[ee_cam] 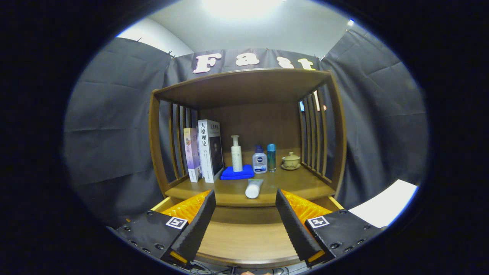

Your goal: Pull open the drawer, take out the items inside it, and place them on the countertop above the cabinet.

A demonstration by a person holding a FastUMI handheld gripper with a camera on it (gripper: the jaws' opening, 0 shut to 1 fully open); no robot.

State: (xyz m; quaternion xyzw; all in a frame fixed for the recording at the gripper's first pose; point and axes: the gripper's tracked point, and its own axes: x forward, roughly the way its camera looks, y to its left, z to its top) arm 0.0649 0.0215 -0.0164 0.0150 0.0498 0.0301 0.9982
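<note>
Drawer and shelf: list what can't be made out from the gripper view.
- Drawer: its front part and side edges sit behind the open gripper fingers, so whether anything lies there is hidden.
- Tube: lying cap-first, label unseen.
- Lidded cup: too small to tell detail.
- Books: the left one is partly behind the other.

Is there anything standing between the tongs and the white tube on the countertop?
Nothing visible does. The tongs are open and empty above the open drawer. The white tube lies just ahead of them at the front edge of the countertop, with the blue cloth behind it.
</note>
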